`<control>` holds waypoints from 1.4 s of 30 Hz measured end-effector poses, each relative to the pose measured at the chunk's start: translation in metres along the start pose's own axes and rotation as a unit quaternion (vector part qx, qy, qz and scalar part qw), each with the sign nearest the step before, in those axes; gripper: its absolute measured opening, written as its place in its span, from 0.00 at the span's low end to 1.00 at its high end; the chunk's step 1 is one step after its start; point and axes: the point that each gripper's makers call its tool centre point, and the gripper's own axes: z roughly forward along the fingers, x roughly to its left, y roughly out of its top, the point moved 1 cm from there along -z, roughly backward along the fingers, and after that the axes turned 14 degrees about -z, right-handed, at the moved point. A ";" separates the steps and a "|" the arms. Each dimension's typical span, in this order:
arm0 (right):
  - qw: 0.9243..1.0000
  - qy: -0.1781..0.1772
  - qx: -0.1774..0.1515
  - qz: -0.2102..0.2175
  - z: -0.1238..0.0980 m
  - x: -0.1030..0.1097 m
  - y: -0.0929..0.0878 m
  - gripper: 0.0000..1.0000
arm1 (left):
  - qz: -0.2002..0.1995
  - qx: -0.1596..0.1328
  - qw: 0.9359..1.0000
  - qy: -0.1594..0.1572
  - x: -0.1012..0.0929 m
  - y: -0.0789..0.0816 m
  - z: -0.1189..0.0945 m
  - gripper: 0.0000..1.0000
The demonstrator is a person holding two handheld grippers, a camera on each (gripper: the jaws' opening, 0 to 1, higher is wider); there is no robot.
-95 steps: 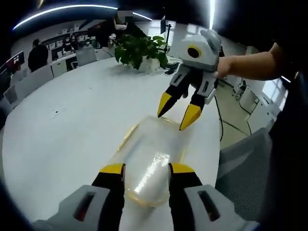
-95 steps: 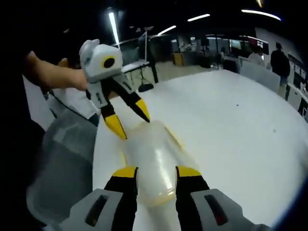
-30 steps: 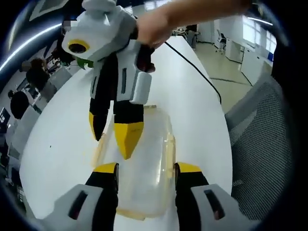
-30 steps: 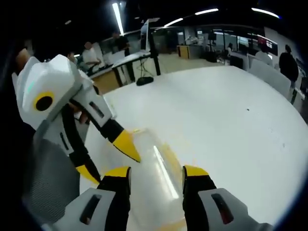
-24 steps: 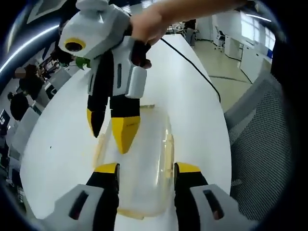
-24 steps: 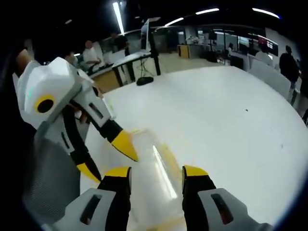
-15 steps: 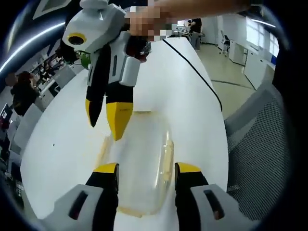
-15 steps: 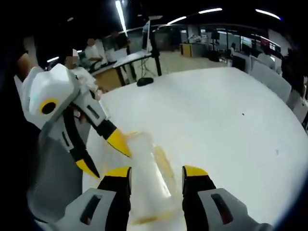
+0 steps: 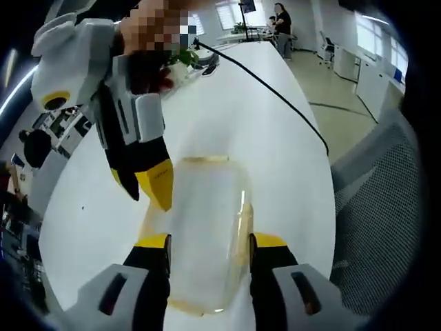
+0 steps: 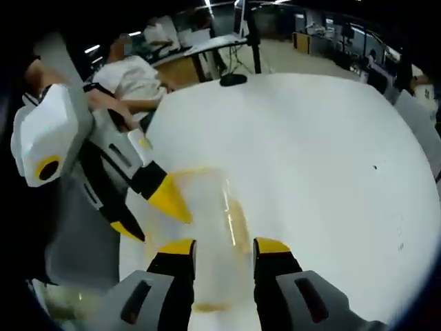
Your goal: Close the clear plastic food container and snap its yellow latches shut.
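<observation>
White table (image 9: 275, 138), round-edged and large, bearing a black cable (image 9: 275, 89) that runs from its far end toward the edge by a grey mesh office chair (image 9: 379, 221); a green potted plant (image 9: 185, 56) stands far back on it. Clear plastic food container (image 9: 203, 227), rectangular with rounded corners, lies flat on the table near that edge, lid down on the base; a yellow latch (image 9: 242, 231) shows along its long side and another yellow strip at its far short end, though whether any is snapped cannot be told. Left gripper (image 9: 209, 243), black jaws with yellow tips, stands open with a wide gap, the container lying between and just beyond the tips, nothing clamped. Right gripper (image 10: 224, 249), same make, likewise open and empty, jaws astride the container's (image 10: 207, 207) near end in the right gripper view. In the left gripper view the right gripper (image 9: 148, 186) comes in from the upper left, held by a hand, its yellow tips at the container's left long edge; contact cannot be told. In the right gripper view the left gripper (image 10: 155, 210) enters from the left, one tip over the container's left side.
</observation>
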 end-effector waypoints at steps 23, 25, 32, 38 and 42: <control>0.996 0.065 0.061 -0.004 0.018 0.003 -0.005 0.25 | 0.018 0.023 1.000 -0.005 -0.004 0.000 0.012 0.42; 0.995 0.068 0.067 -0.002 0.018 0.004 -0.005 0.25 | 0.020 0.025 0.999 -0.008 -0.004 -0.001 0.012 0.42; 0.994 0.069 0.085 -0.013 0.020 0.007 -0.006 0.24 | 0.024 0.027 0.999 -0.012 -0.005 -0.002 0.012 0.41; 0.989 0.078 0.123 -0.034 0.021 0.008 -0.006 0.23 | 0.011 0.036 0.999 -0.004 -0.003 0.000 0.010 0.38; 0.980 0.093 0.170 -0.043 0.023 0.008 -0.005 0.22 | 0.023 0.032 0.999 -0.023 -0.006 -0.002 0.016 0.38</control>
